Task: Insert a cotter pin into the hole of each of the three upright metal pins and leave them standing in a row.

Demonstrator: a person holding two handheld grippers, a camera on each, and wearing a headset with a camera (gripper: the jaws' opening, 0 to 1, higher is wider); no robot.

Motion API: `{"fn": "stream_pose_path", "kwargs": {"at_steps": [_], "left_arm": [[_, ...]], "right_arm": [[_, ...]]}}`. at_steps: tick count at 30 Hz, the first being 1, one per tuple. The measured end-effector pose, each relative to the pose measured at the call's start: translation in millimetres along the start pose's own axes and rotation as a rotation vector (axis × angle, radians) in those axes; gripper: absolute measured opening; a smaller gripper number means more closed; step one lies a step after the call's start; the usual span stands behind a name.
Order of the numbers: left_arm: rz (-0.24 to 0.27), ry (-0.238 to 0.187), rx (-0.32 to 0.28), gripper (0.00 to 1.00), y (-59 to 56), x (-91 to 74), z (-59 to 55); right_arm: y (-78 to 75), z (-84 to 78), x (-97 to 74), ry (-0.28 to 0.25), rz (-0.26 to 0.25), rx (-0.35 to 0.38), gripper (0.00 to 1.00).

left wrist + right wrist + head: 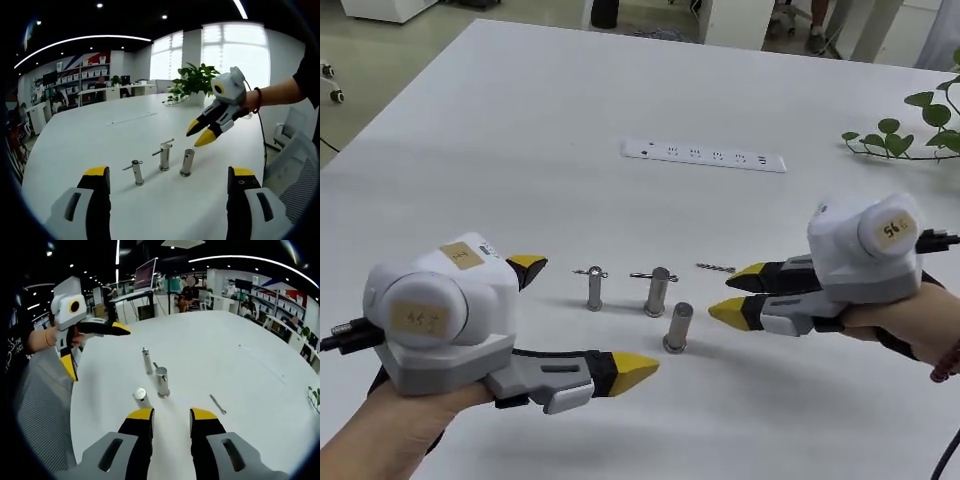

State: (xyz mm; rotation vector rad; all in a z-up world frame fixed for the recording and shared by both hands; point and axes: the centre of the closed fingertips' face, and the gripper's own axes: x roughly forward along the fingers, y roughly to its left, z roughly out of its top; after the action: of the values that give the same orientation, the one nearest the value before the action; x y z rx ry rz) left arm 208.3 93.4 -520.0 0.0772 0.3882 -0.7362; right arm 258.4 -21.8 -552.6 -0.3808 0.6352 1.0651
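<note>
Three upright metal pins stand on the white table [520, 130]. The left pin [595, 288] and the middle pin [657, 290] each carry a cotter pin through the top. The third pin [677, 327] stands nearer to me, out of line, with a bare top. A loose cotter pin [715, 267] lies flat behind them. My left gripper [582, 318] is wide open to the left of the pins and holds nothing. From the right, my right gripper [735, 292] points at the third pin, open and holding nothing. The loose cotter pin [218, 404] lies just ahead of the right gripper [172, 415].
A white power strip [705, 155] lies further back on the table. A leafy plant [910, 130] reaches in at the right edge. Office desks, chairs and shelves stand beyond the table.
</note>
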Motion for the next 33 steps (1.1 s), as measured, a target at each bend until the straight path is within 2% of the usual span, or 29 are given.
{"fn": "stream_pose_path", "kwargs": {"at_steps": [8,16,19,27,33], "left_arm": [[0.0,0.003,-0.002,0.96,0.7,0.4,-0.8],[-0.006,0.01,-0.005,0.96,-0.1,1.0,-2.4],[-0.009,0.014,-0.004,0.95,-0.6,1.1,-3.2],[-0.014,0.016,-0.007,0.93,-1.7,0.6,-3.6],[-0.021,0.019,-0.004,0.92,-3.5,1.0,-4.0]], "right_arm": [[-27.0,-2.3,-1.5,0.061,-0.034,-0.002,0.23],[-52.6,-5.6,6.1,0.127,-0.055,-0.023,0.21],[-58.5,-6.1,11.0,0.141,-0.053,-0.026,0.21],[-71.8,-19.7,28.7,0.199,-0.044,-0.031,0.2],[-79.3,-23.3,36.8,0.218,-0.045,-0.023,0.17]]}}
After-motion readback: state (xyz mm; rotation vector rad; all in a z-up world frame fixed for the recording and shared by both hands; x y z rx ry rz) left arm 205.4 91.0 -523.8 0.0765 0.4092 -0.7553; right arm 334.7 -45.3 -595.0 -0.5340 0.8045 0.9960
